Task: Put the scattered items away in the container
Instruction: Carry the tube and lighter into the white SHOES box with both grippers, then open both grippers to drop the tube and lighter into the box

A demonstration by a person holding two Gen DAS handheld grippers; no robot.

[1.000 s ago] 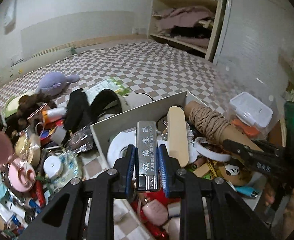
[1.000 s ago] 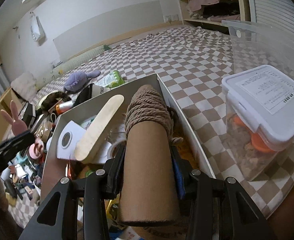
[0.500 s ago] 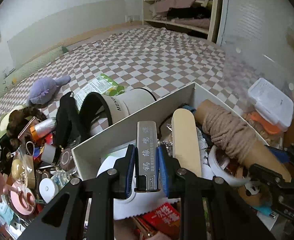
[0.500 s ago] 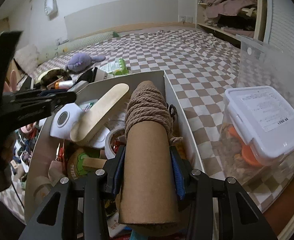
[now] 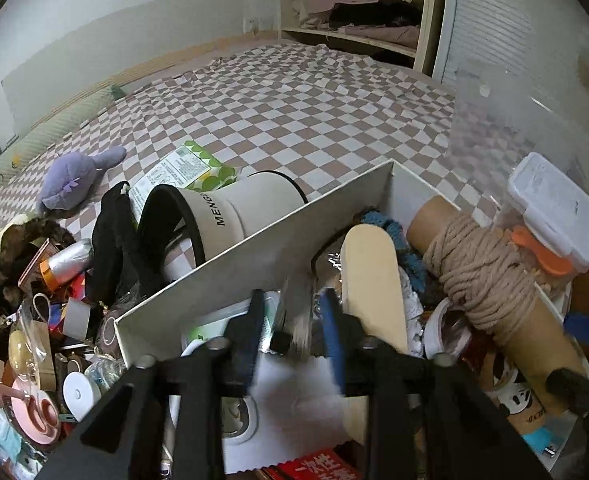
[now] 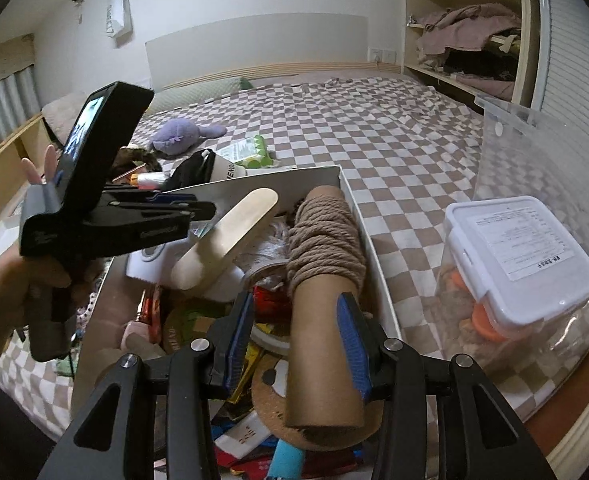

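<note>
A white open box (image 5: 254,256) on the checkered bed holds many items. My left gripper (image 5: 292,324) is open above its near part. A silver lighter (image 5: 300,320) shows as a blur between the spread fingers, free of both pads. A cardboard tube wound with tan twine (image 6: 324,248) lies along the box's right side (image 6: 352,204). My right gripper (image 6: 296,340) is open around its near end, with the left pad clearly off it. In the right wrist view the left gripper (image 6: 200,211) hovers over the box's left half. The tube (image 5: 478,264) is also in the left wrist view.
A flat wooden stick (image 5: 370,280) lies in the box. A beige bin (image 5: 254,204) on its side and a heap of small clutter (image 5: 54,320) sit left of the box. A purple plush (image 5: 74,172) lies beyond. A clear tub with a white lid (image 6: 522,256) stands on the right.
Both grippers have opened. The left one let go of the silver lighter over the box. The right one released the twine tube, which now rests in the box.
</note>
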